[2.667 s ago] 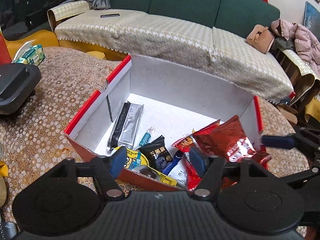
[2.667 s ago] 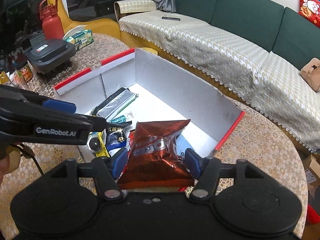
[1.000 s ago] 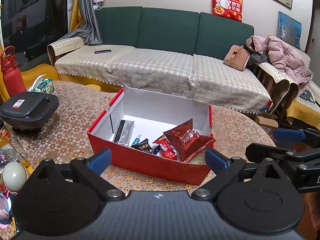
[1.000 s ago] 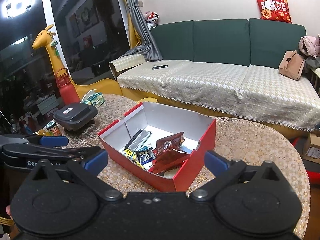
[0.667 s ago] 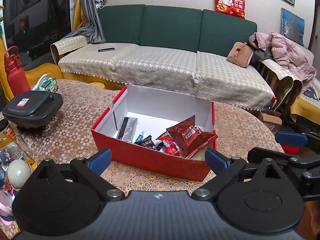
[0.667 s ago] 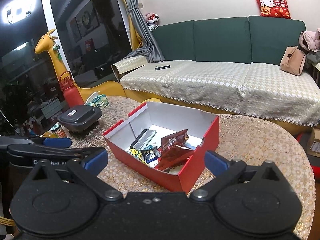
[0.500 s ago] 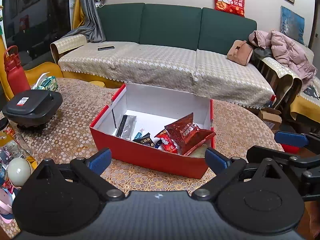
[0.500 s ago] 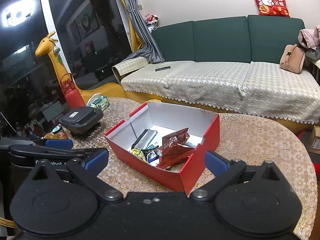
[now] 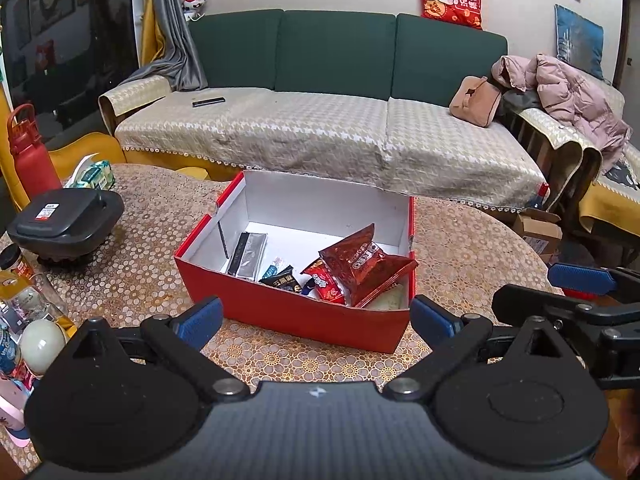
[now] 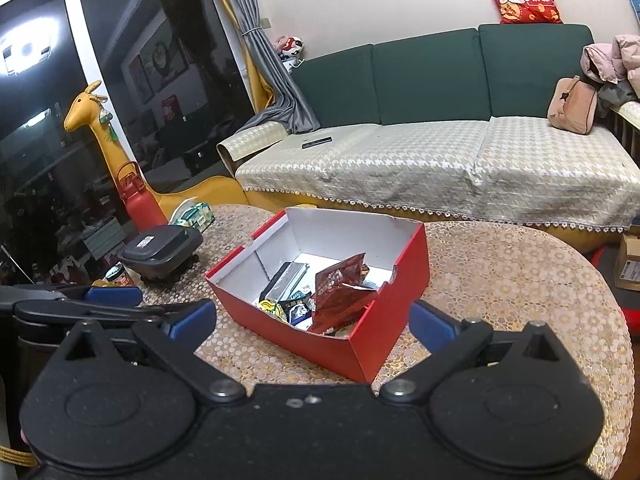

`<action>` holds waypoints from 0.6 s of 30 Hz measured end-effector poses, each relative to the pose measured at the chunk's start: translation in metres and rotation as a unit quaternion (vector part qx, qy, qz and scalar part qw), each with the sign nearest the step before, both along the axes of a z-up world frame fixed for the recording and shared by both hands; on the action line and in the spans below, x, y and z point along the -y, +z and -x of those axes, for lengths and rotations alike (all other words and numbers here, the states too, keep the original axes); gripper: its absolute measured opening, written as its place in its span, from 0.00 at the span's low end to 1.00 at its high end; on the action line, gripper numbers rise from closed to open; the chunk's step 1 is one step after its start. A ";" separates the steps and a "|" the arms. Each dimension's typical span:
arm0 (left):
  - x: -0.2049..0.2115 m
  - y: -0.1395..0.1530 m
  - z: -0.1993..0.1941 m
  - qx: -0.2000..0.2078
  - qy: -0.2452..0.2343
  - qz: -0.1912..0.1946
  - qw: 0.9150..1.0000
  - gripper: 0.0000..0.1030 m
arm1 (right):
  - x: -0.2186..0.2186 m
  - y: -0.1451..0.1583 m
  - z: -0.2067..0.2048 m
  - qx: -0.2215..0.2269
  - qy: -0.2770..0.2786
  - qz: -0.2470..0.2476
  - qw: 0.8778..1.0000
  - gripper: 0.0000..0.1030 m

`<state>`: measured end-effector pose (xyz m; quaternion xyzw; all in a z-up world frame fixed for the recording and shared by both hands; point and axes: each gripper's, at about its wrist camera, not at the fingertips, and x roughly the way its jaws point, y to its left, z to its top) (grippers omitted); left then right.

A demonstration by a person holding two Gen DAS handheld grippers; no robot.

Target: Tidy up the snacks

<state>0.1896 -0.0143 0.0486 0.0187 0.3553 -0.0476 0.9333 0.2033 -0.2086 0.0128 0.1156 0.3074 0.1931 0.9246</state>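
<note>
A red cardboard box [image 9: 288,312] with a white inside stands on the patterned table; it also shows in the right wrist view [image 10: 384,280]. Inside lie a red foil snack bag [image 9: 360,264], a silver packet [image 9: 250,250] and several small dark and red snack packs. The red bag also shows in the right wrist view [image 10: 340,292]. My left gripper [image 9: 316,322] is open and empty, held back from the box's near side. My right gripper [image 10: 312,320] is open and empty, in front of the box's near corner.
A black lidded container [image 9: 64,220], a red bottle [image 9: 30,152], a tissue pack [image 9: 94,174] and jars [image 9: 24,292] stand at the table's left. A green sofa [image 9: 332,120] lies behind the table. A yellow giraffe toy [image 10: 104,136] stands at the far left.
The right gripper let go of the red bag in the box and both grippers opened wide. Both pulled back and up from the box; since half a second ago they barely moved.
</note>
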 end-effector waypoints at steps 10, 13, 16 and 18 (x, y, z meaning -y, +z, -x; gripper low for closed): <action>0.004 0.001 0.003 0.002 -0.003 -0.002 1.000 0.98 | 0.002 -0.002 0.006 -0.003 -0.004 0.000 1.000 1.00; 0.005 0.000 0.003 0.001 -0.004 -0.001 1.000 0.98 | 0.005 -0.005 0.006 -0.006 -0.006 0.002 1.000 1.00; 0.007 -0.004 0.003 -0.004 -0.003 0.000 1.000 0.98 | 0.009 -0.008 0.007 -0.012 -0.012 0.001 1.000 1.00; 0.007 -0.007 0.002 -0.007 -0.004 0.001 1.000 0.98 | 0.012 -0.012 0.006 -0.017 -0.016 0.002 1.000 1.00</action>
